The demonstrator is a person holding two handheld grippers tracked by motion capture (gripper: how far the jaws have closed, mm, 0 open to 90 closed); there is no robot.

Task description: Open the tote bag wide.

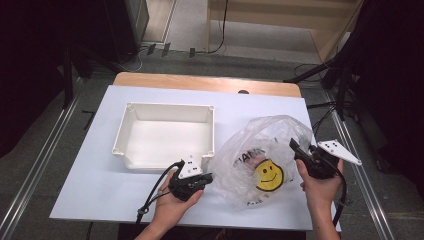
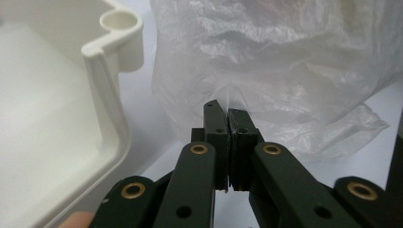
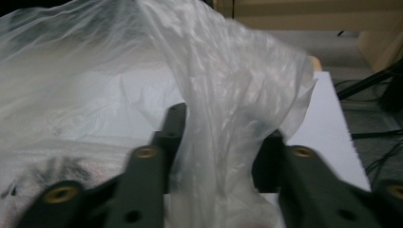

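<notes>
Left tongs (image 1: 207, 177) clamp bag (image 1: 260, 160) (right tongs (image 1: 295, 147) spread).

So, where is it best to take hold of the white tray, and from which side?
Probably by the tray's near wall, at the corner beside the plastic bag. The wall stands upright and thin under a rolled rim, so jaws can straddle it from above. The left gripper is nearest that corner, but its jaws are pinched shut on the bag's edge.
</notes>
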